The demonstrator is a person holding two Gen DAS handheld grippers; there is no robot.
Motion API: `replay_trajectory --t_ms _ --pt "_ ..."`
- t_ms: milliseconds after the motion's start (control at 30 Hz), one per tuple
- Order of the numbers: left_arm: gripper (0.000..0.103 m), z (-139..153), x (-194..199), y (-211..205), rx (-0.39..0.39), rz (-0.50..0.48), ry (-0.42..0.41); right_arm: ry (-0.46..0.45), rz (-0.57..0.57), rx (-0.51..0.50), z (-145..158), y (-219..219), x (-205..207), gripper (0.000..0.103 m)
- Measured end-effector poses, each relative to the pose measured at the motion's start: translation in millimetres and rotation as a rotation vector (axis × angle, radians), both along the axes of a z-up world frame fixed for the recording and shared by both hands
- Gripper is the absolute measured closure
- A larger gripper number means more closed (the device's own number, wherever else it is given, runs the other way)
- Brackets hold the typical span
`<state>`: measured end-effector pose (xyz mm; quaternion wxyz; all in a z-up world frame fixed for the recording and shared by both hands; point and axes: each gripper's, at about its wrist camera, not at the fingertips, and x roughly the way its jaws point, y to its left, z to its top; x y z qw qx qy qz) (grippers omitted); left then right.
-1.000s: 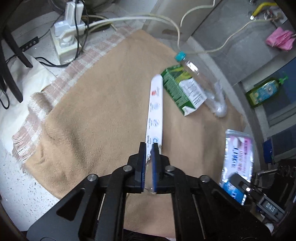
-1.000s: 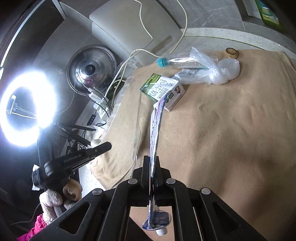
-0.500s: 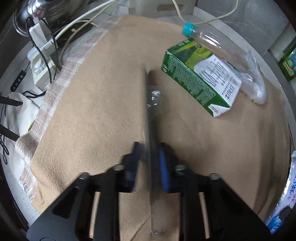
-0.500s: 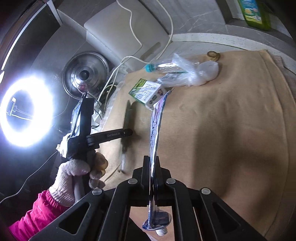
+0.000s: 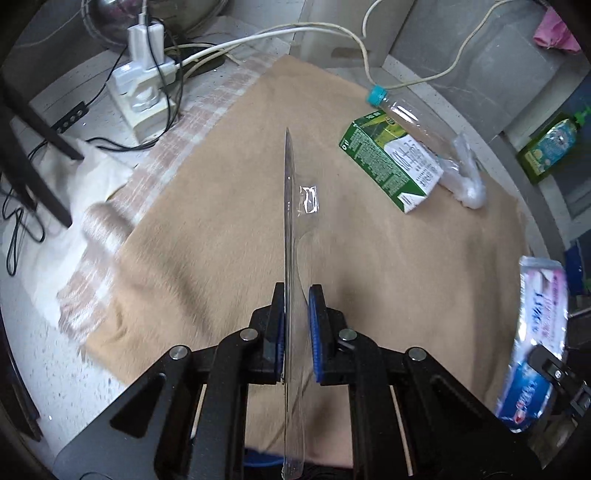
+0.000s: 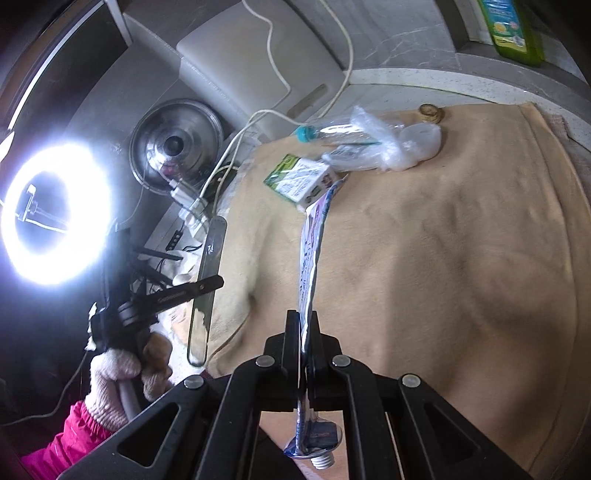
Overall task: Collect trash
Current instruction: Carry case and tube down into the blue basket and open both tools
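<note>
Holding a clear plastic strip (image 5: 293,236) edge-up, your left gripper (image 5: 296,325) is clamped on it above the tan blanket (image 5: 229,229); your right gripper (image 6: 304,343) pinches a flattened toothpaste tube (image 6: 310,254). Carton (image 5: 391,162) and bottle (image 5: 413,122) lie near the blanket's far edge.

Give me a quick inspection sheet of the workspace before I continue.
Surface: tan blanket over a speckled counter.
Job's things: green carton, bottle and plastic bag lie on the blanket.
Clutter: small gold ring-like thing, detergent bottle, pink cloth.
Grippers: left tool shut on clear package; right tool shut on toothpaste tube.
Cables: white cords, power strip.
Surroundings: ring light, steel pot.
</note>
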<state>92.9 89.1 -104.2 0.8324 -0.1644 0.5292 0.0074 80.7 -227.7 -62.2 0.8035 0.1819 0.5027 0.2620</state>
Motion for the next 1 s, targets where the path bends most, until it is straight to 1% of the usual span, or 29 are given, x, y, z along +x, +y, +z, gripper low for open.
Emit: replay_trajectory --t_ms 167,300,500,767,867,1000 --pt "0.094 9.8 -42.0 0.1 -0.032 -0.029 -0.024 -0.007 0.043 0.016 5.3 20.3 -19.2 0.103" --pt "0.094 10.8 -79.2 5.2 -0.061 -0.046 -0.017 -0.004 0.095 0.016 5.1 42.2 -42.7 0.103" --pt "0.094 8.6 -127.7 13.5 -0.057 -0.054 -0.005 -0.002 0.168 -0.015 -1.0 78.0 -84.8 0.103" --pt "0.094 -6.9 -180.4 25.0 -0.064 -0.081 0.037 0.025 0.233 -0.069 -23.0 117.8 -132.7 0.103" --pt "0.094 -16.6 -196.3 28.4 -0.076 -0.087 0.062 0.04 0.24 -0.086 -31.3 128.4 -144.6 0.103" --pt "0.094 -31.7 -214.5 27.1 -0.068 -0.111 0.1 0.07 0.252 -0.104 -47.0 139.5 -160.8 0.103"
